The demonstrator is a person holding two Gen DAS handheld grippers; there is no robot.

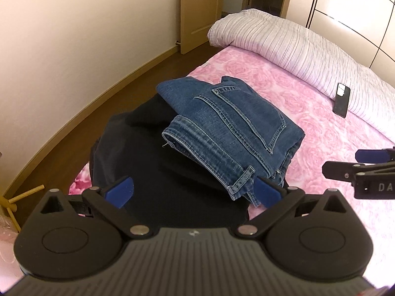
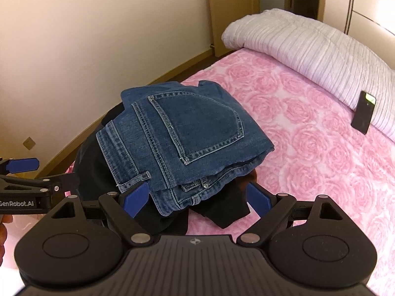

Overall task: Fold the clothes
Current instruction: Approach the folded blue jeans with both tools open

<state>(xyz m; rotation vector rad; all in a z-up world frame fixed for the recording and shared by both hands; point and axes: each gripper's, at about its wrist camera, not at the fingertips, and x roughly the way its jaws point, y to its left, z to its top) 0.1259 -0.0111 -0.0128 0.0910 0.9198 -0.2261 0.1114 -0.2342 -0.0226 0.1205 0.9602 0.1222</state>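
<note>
The folded jeans (image 2: 182, 133) sit pocket-up on a black garment (image 1: 153, 162), both lying near the edge of the bed's pink rose-patterned blanket (image 2: 308, 133). No box or basket shows anywhere. The left gripper (image 1: 192, 192) hangs above the dark cloth with its blue fingers spread wide, holding nothing; the right gripper (image 2: 197, 197) is just as wide, empty, low over the jeans' near end. A phone (image 2: 364, 114) leans against the rolled pale quilt (image 1: 284, 37). Cream wall, wooden door, brown floor beyond.
</note>
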